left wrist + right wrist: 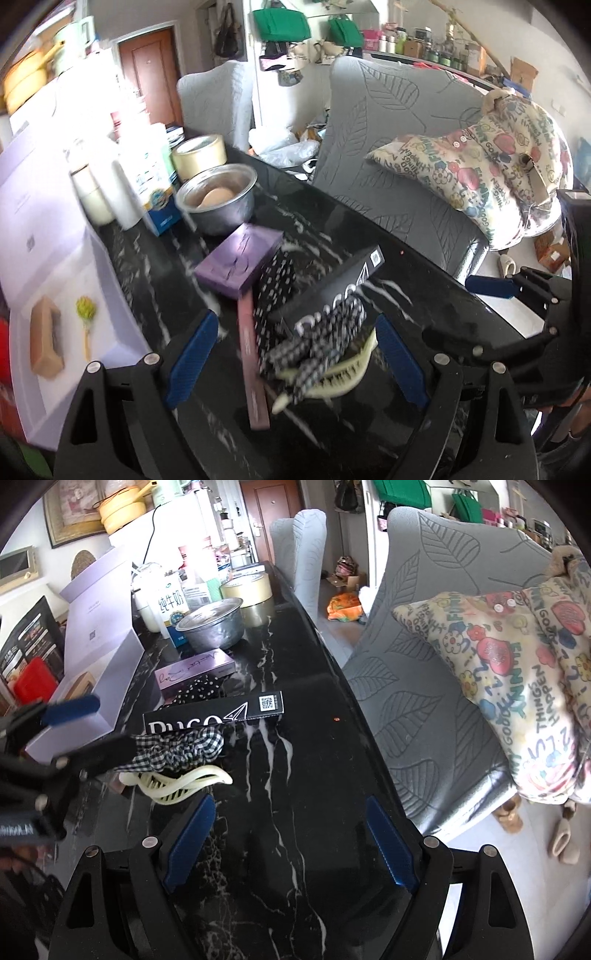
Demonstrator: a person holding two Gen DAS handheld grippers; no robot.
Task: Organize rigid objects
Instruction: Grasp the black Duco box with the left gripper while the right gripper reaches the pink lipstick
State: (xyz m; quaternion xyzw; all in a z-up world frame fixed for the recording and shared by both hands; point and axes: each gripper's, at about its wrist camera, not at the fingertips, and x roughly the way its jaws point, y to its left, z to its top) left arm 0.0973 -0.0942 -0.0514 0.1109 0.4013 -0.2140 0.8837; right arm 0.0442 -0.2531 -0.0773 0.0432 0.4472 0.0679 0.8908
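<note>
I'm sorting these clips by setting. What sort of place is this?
Probably a lived-in home dining area: a black marble table, fabric-covered chairs alongside it, and green bags hanging near a wooden door.

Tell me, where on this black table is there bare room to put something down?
The marble table is bare between the black box and the chair-side edge. The wall side is crowded: lavender box, purple box, metal bowl, tape roll.

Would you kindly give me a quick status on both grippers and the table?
Both grippers open, empty: left gripper over the hair claw and gingham scrunchie; right gripper over bare table. Scrunchie lies across claw and black box.
</note>
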